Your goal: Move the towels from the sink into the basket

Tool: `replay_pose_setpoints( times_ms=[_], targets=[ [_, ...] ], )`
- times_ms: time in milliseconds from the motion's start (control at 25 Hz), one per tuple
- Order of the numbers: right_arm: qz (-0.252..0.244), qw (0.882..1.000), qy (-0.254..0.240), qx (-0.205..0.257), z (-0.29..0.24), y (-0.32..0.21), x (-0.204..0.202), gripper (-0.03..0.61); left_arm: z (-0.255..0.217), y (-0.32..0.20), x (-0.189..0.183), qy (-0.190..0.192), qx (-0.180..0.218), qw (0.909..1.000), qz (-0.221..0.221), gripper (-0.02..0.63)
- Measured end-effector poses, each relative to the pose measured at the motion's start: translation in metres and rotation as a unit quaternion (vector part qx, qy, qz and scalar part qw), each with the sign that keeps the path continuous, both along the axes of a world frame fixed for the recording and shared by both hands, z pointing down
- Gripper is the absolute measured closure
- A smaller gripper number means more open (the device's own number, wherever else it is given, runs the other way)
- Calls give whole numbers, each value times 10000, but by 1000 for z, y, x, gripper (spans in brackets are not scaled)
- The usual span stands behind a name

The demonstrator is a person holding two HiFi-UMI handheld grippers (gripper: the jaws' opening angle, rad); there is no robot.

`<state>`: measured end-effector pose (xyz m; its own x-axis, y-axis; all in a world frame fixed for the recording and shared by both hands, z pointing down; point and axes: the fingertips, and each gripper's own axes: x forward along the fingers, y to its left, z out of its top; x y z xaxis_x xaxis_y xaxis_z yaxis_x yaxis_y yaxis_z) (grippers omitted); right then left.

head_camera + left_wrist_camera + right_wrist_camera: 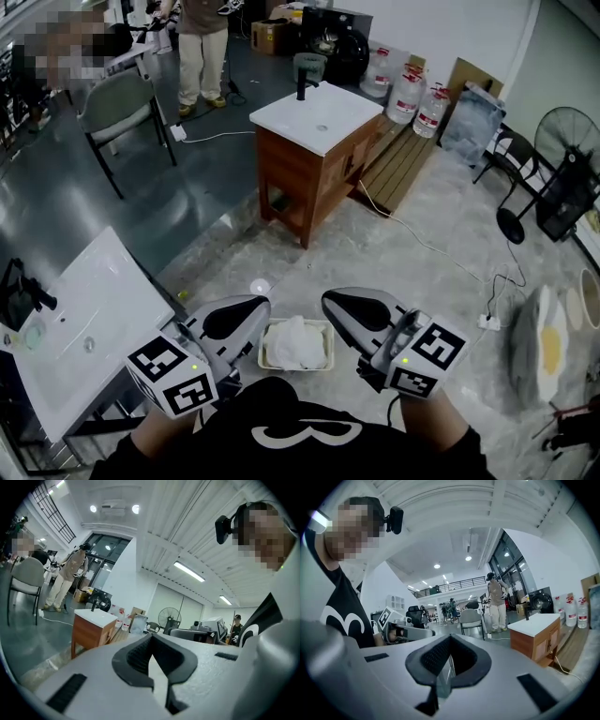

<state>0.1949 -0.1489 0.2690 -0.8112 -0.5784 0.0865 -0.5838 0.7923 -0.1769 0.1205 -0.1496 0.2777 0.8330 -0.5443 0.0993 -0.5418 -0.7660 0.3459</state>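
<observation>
A small white basket [264, 349] stands on the floor just in front of me, with crumpled white towels [295, 342] in it. My left gripper [234, 319] hovers at the basket's left, my right gripper [361, 314] at its right; both are above it and held close to my body. In the left gripper view the left gripper [152, 660] is shut with nothing between its jaws. The right gripper [443, 667] is likewise shut and empty. A white sink top [94, 319] with a black faucet [23, 291] lies at my left; I see no towel in it.
A wooden vanity with a white sink [319, 117] stands ahead. Beyond it are water bottles [408, 94], a grey chair [117, 103] and a standing person [202, 47]. Floor fans [562, 169] and a cable with a power strip [487, 322] are on the right.
</observation>
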Motion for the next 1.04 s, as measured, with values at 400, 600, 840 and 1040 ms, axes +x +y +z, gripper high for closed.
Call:
replay_pose_setpoints(
  times_ms=[400,600,840,1040],
  targets=[
    [49,9999,-58,-74,3,-8,12,575,2,-8,19,-151,73,9998,124,607],
    [74,9999,-33,-94,9,-15,16,575,9,-15,24,-296,95,9994,151,607],
    [44,9998,-22,-212,19,-26,16,575,16,-28,24,-315,-9,9995,79,607],
    [92,9996,-42,-245,24,-35,19,575,20,-35,27,-305,-12,9995,119,607]
  ],
)
